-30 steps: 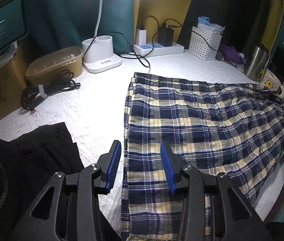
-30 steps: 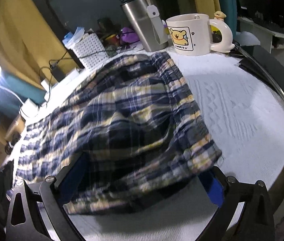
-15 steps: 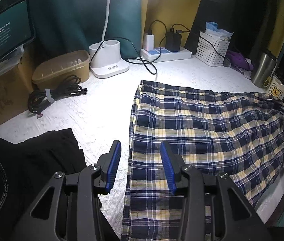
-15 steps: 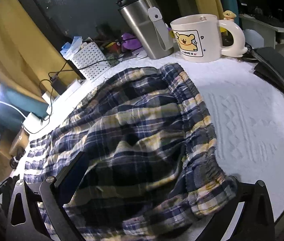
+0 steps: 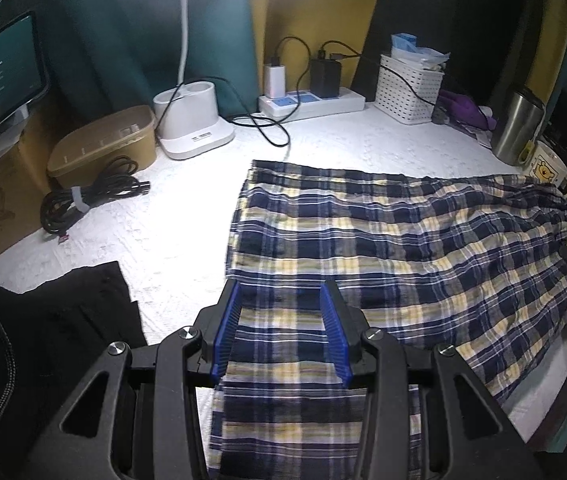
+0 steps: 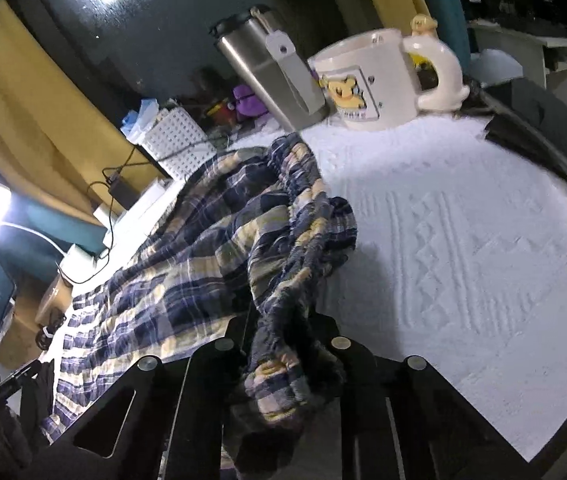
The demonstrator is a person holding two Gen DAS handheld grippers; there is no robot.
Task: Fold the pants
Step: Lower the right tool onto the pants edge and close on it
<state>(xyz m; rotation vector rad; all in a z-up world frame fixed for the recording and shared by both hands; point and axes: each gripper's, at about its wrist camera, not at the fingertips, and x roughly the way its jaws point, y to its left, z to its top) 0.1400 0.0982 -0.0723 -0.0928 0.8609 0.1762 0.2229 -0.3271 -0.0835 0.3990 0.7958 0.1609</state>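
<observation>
Navy, white and yellow plaid pants (image 5: 383, 248) lie spread flat on the white textured cover (image 5: 171, 236), leg hems at the left, waist at the right. My left gripper (image 5: 281, 332) is open, its blue pads (image 5: 225, 332) straddling the near leg hem just above the fabric. My right gripper (image 6: 283, 344) is shut on the bunched elastic waistband (image 6: 299, 280) and lifts it off the cover (image 6: 463, 248).
A black garment (image 5: 55, 328) lies at the near left. Behind stand a brown box (image 5: 103, 144), coiled black cable (image 5: 87, 196), white lamp base (image 5: 191, 124), power strip (image 5: 311, 100), white basket (image 5: 407, 84), steel tumbler (image 6: 267, 68) and bear mug (image 6: 375, 76).
My right gripper has closed on the waistband and raised it. My left gripper has moved right, from beside the leg hem to over it, still open.
</observation>
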